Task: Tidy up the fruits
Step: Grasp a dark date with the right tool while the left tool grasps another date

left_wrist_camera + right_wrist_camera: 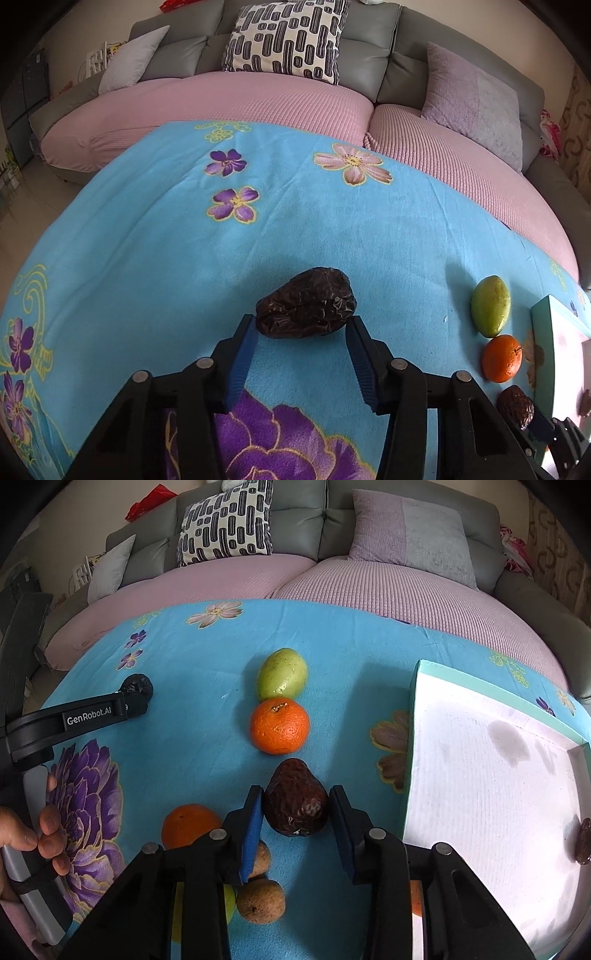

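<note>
My right gripper stands released around the dark wrinkled avocado, just left of the white tray. My left gripper is open too, behind a second dark avocado. I think next comes clenching, then lifting into the tray

Both tools are showing the same build: the left gripper is wearing matte black plastic linkage arms with cut-out slots, round silver pivot pins gleaming at the joints, and ribbed blue pads lining its two fingers. The right gripper is carrying identical black arms and blue pads. From the right wrist view, the left tool's black side is displaying white "GenRobot.AI" lettering, and a hand is wrapping a pale grey handle banded with a black strap.
</note>
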